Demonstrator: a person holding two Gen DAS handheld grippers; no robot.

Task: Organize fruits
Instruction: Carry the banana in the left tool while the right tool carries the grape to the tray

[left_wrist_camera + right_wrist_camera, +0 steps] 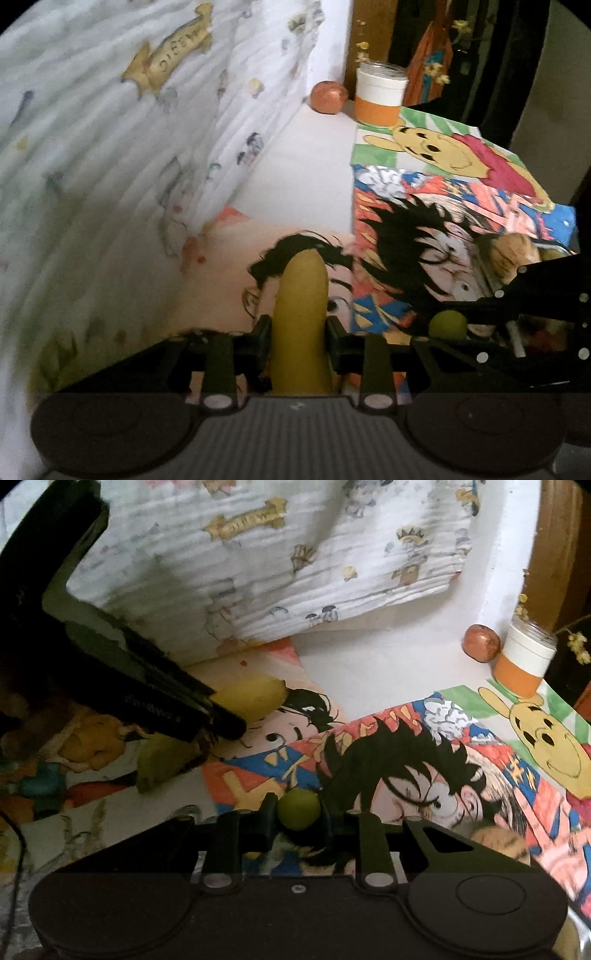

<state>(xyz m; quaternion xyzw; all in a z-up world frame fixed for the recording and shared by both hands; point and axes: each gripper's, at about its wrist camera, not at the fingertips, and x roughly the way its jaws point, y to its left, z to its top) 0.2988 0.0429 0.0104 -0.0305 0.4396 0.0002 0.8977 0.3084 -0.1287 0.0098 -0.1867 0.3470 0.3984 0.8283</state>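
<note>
A banana [301, 317] is clamped in the left gripper [298, 334]; a lime [298, 808] is pinched by the right gripper [297, 818].

Both the left gripper [299, 338] and the right gripper [297, 812] are matte black, with two silver rivets and round housings behind the fingers.

Banana [301, 314]: yellow-green. Small round fruit [298, 808]: green. Round fruit [328, 97] at the far desk edge: reddish-brown. Jar [380, 94]: white upper band, orange lower band. Desk [314, 166]: white. Cartoon sheets [454, 206]: yellow bear in red; black-haired figures on red, blue and orange. Cloth [110, 147]: white, small printed motifs.
</note>
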